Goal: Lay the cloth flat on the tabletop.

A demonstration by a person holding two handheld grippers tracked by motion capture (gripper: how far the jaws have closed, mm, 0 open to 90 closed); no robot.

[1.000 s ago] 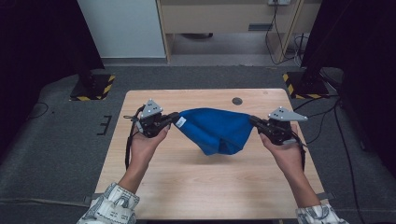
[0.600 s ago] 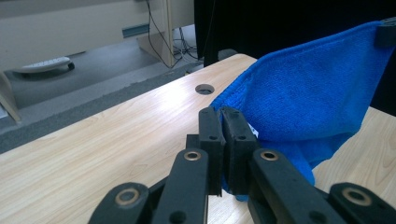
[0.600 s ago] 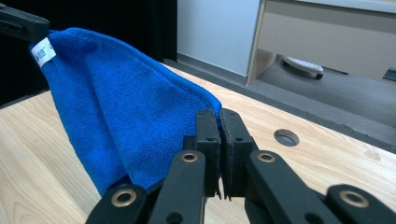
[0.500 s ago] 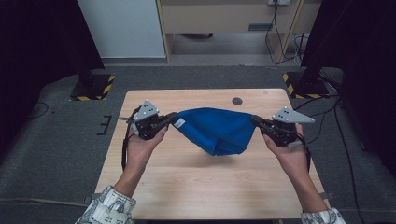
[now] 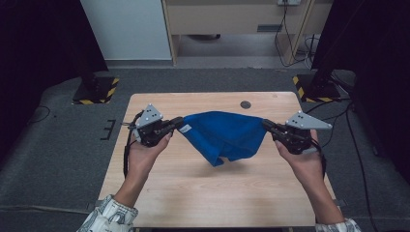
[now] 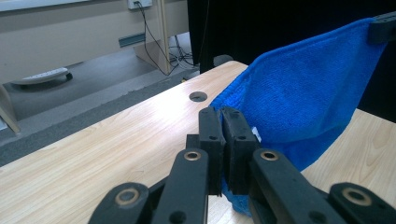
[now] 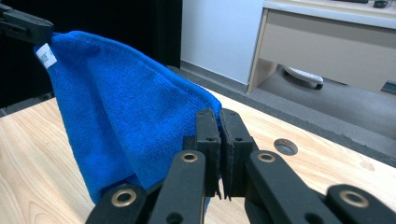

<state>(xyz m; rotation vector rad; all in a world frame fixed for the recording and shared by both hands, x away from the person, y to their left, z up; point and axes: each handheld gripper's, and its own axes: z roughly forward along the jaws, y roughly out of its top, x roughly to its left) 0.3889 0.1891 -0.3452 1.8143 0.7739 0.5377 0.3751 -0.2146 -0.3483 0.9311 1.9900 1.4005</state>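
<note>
A blue cloth [image 5: 225, 135] hangs stretched between my two grippers above the wooden table [image 5: 193, 193], its middle sagging toward the tabletop. My left gripper [image 5: 180, 124] is shut on the cloth's left corner, where a small white label shows. My right gripper [image 5: 266, 124] is shut on the opposite corner. In the left gripper view the jaws of my left gripper [image 6: 220, 122] pinch the blue cloth [image 6: 303, 98], which rises to the other gripper at top right. The right gripper view has my right gripper [image 7: 218, 125] clamped on the blue cloth [image 7: 126, 116], whose label sits at the far corner.
A round cable hole [image 5: 245, 104] lies near the table's far edge. Beyond the table, grey floor carries a cabinet [image 5: 232, 19], cables and two stand bases with yellow-black tape [image 5: 96, 92]. Dark curtains flank both sides.
Both grippers have lifted a little and drawn slightly apart, raising the cloth and pulling it tauter between them.
</note>
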